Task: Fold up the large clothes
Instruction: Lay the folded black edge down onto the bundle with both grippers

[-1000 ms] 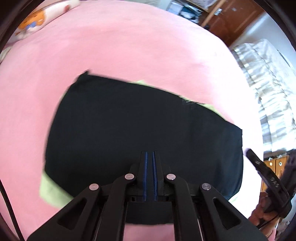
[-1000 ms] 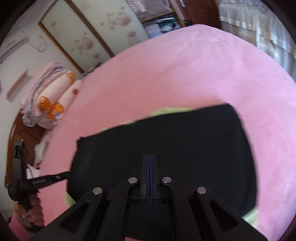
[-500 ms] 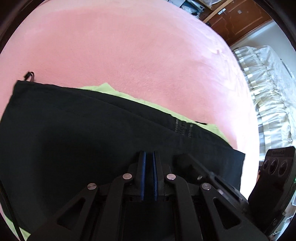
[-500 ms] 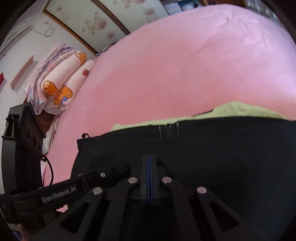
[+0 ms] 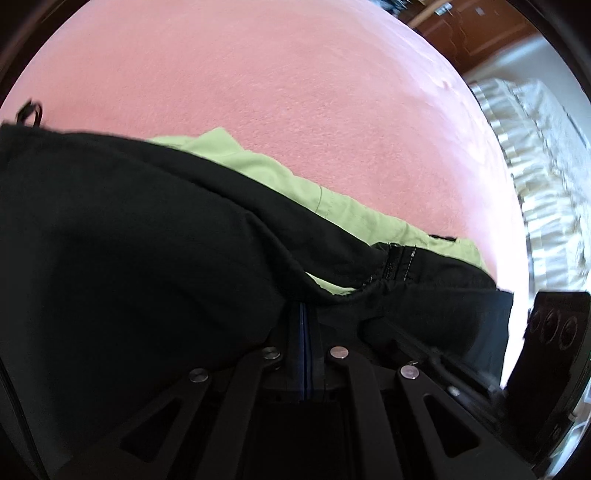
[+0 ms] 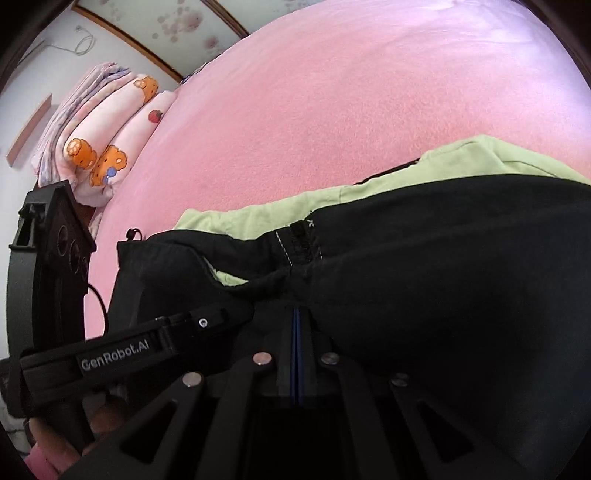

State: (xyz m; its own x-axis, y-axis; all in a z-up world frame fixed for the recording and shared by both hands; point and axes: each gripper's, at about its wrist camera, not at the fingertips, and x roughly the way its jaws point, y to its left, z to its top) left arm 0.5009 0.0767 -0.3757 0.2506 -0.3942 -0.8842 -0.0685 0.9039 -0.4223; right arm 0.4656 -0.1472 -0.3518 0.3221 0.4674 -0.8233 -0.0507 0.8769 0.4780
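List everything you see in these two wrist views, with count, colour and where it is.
black garment: one, black with light green lining, folded on the bed, nearest both cameras
bed cover: one, pink, fills both views under the garment
rolled bedding: one stack, pale pink with orange bear prints, at the far left of the right wrist view
wooden cabinet: one, brown, top right of the left wrist view
white ruffled fabric: one, white, beyond the bed's right edge
left tongs: black, jaws shut, tips under a fold of the garment
right tongs: black, jaws shut, tips under a fold of the garment
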